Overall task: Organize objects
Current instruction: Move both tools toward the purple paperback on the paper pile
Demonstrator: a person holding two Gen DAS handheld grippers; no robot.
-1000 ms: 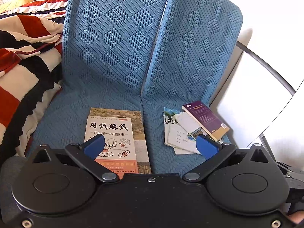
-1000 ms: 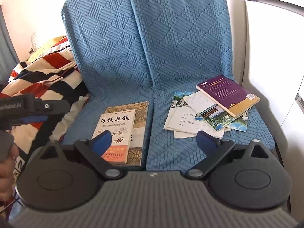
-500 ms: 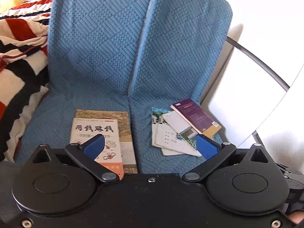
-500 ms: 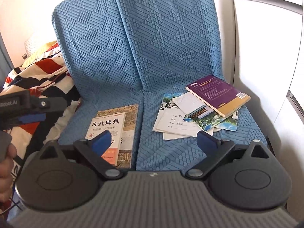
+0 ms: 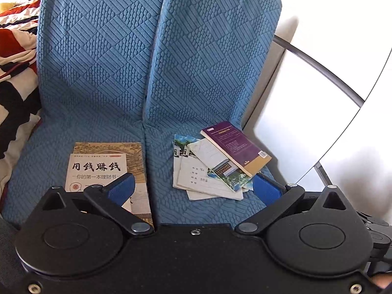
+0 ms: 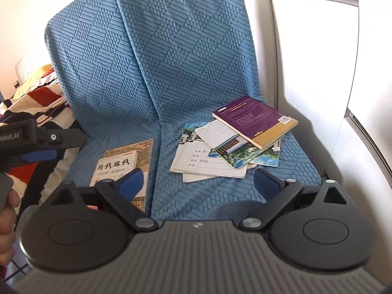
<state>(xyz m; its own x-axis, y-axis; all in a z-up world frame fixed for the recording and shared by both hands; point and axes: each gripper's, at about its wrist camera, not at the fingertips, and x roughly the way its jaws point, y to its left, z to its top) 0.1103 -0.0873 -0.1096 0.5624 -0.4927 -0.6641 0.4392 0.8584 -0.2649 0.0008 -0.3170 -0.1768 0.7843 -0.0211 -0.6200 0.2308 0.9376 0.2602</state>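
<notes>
1. Purple book [image 6: 254, 120] tops messy booklet pile [image 6: 210, 161] on right blue cushion [image 6: 281, 169].
2. White-cover book [image 5: 96, 171] on brown book [image 5: 137, 156], left cushion.
3. Left gripper [image 5: 193, 188], right gripper [image 6: 198, 183]: both spread wide, empty, hovering near cushion's front.
4. Striped blanket [image 5: 14, 56] far left.

Lower booklets [image 6: 208, 164] largely covered, perhaps three.

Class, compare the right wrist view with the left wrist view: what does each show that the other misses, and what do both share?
Only the right wrist view shows the left gripper from the side and the hand holding it. Only the left wrist view shows nothing distinct I can name. Both show the blue cushion, the purple book atop loose booklets, and the white-covered book.
</notes>
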